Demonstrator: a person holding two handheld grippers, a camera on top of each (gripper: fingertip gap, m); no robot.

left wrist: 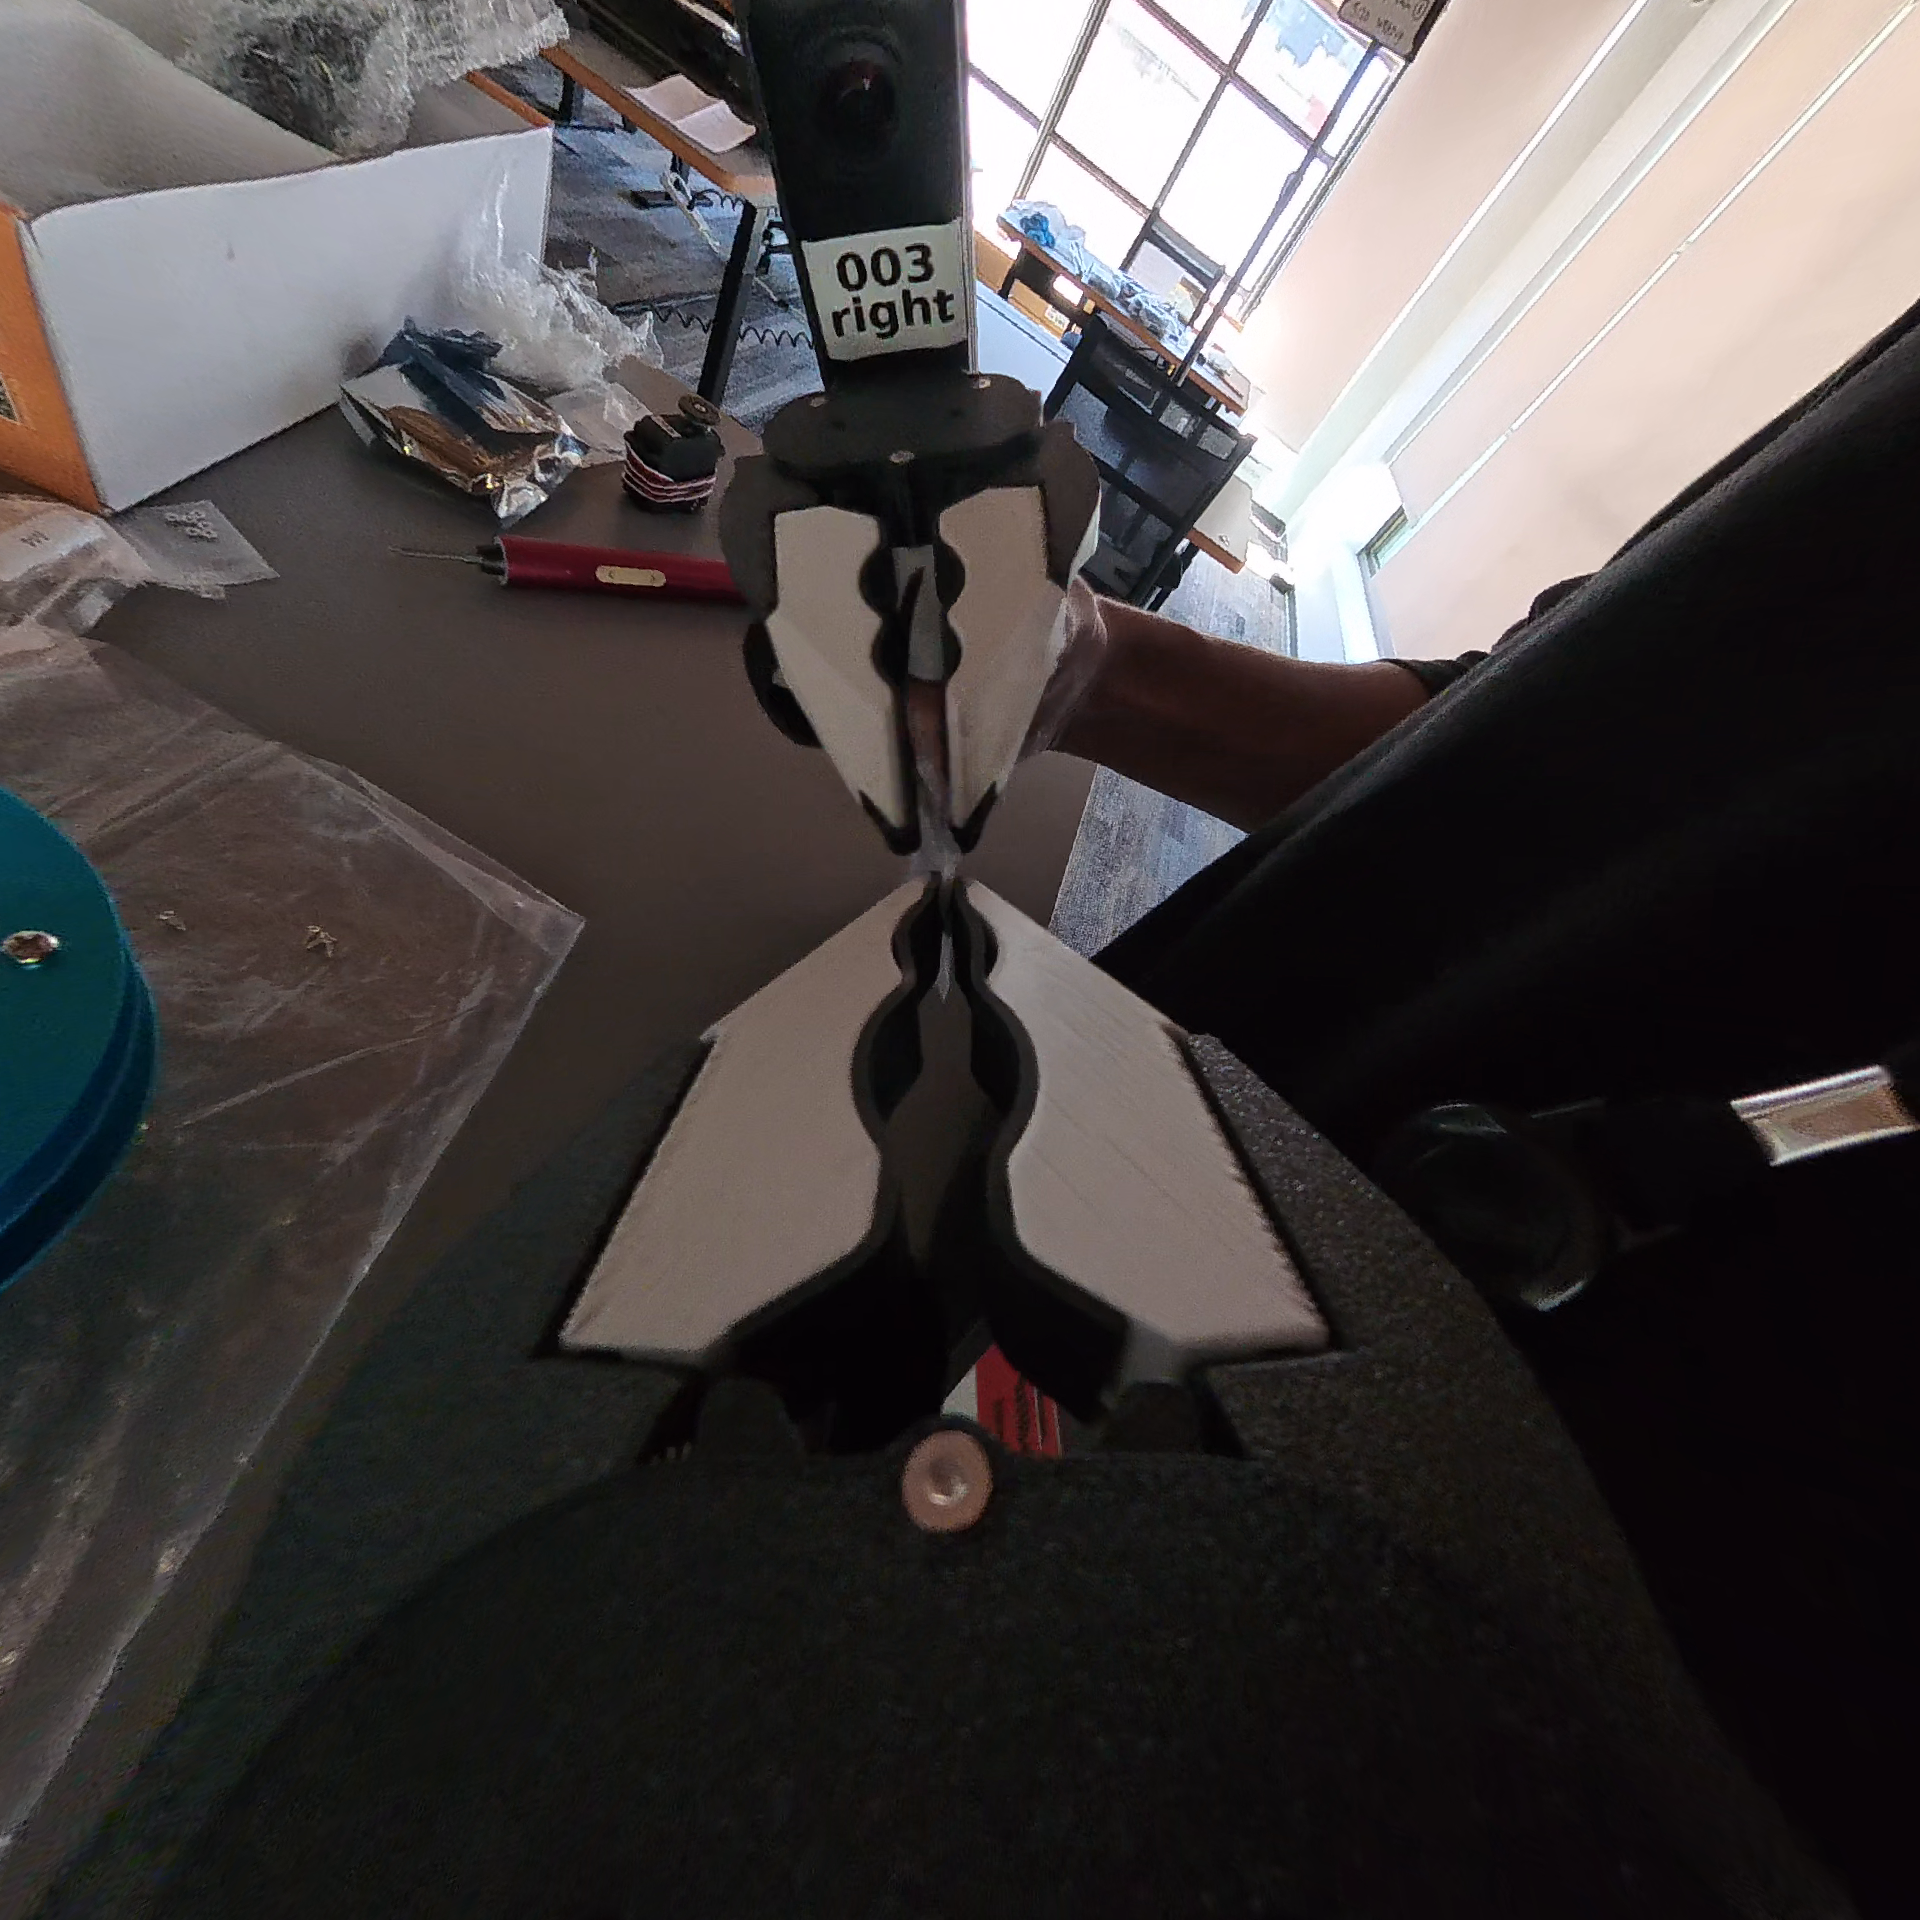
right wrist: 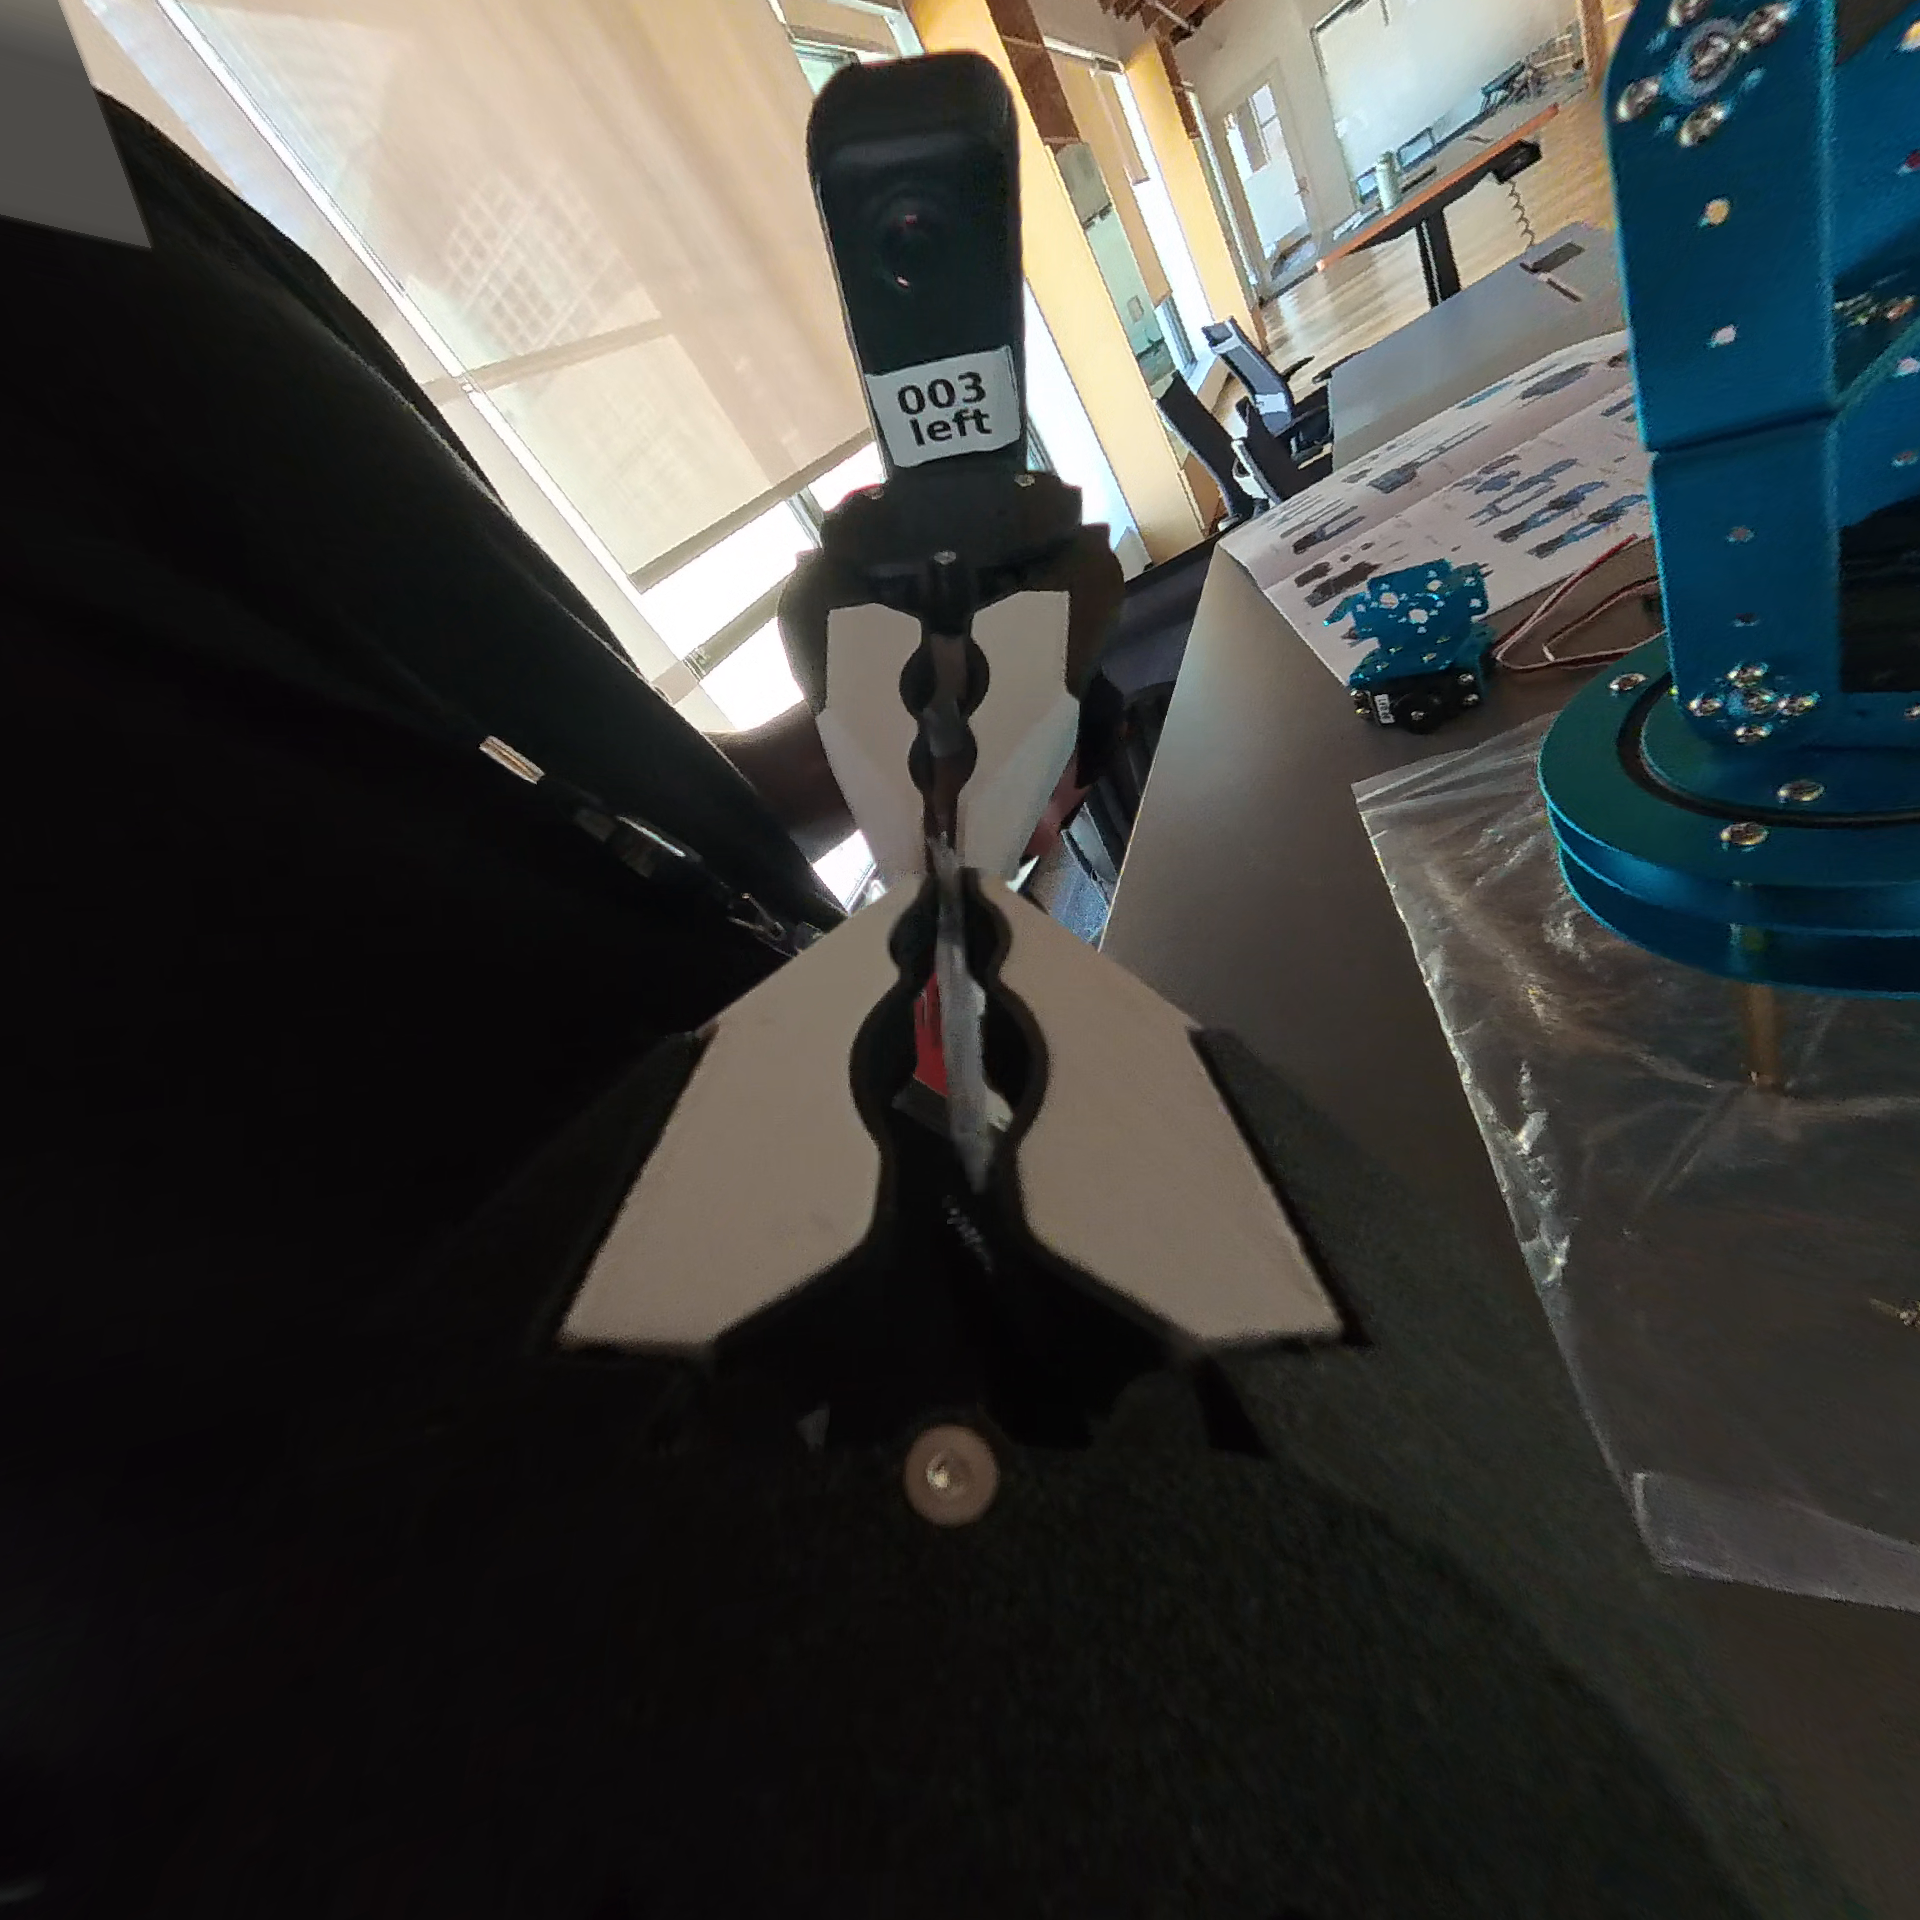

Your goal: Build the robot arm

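Both clamped tip-to-tip on one thin clear packet (right wrist: 961, 1023), left gripper (left wrist: 943, 914) and right gripper (right wrist: 951, 883), off the worktop (left wrist: 582, 727) edge; best kept level and taut.

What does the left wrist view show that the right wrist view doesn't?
Only the left wrist view: a red screwdriver, a white box and a silvery foil pouch on the table.
Only the right wrist view: a blue metal robot arm on its round base, and a small blue bracket.
Both: the left gripper and right gripper tip to tip, shut on one thin clear packet.
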